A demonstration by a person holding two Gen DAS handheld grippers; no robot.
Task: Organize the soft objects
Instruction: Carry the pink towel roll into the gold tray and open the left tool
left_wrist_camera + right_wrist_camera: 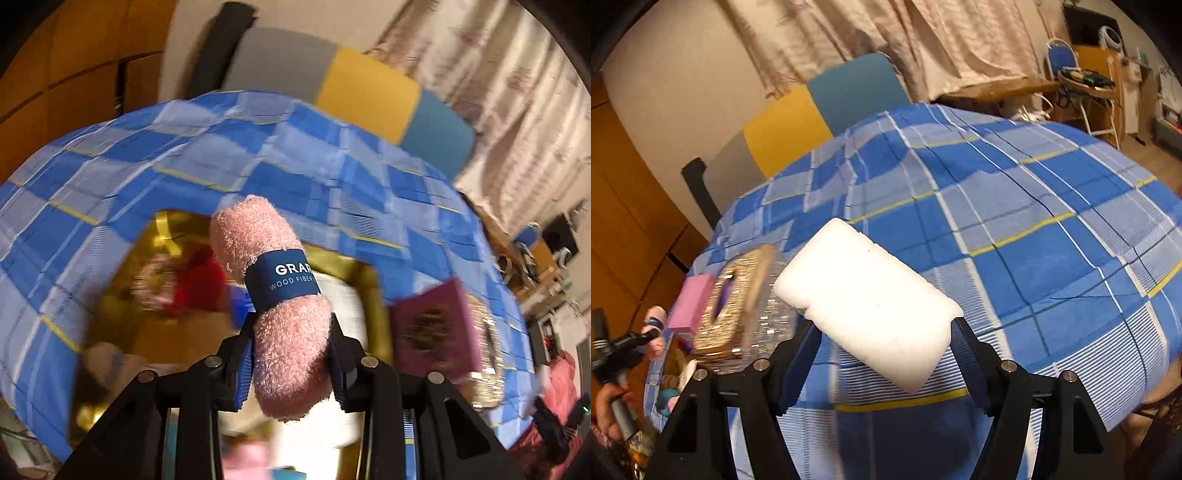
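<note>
Closest to you in the left wrist view, your left gripper (291,365) is clamped narrow on a rolled pink towel (275,295) w/ a dark blue paper band (282,278) around its middle; the pads bite the lower half, so most of the roll sticks out past the tips. Below and beyond it sits a gold-sided box (369,280), open-topped, w/ blurred red, white and pink soft items inside. This looks like the drop spot, so centre the roll over a bare patch before you let go, and lower it rather than toss, as the long end could catch the rim. Just right of the box, a purple-topped block (436,332) leans on a sparkly case; keep clear of both. In the right wrist view, your right gripper (882,332) holds a white foam block (864,302) across its width, jaws set fairly wide, foam slightly squashed at the pads. It hangs above the blue plaid cloth (1034,229) covering the table, w/ the sparkly case (746,306) and a pink block (690,302) to its left. Hold this one steady and bring it over after the towel is down, approx. one item at a time. Far back: grey, yellow and teal panels (798,122), pale curtains.
</note>
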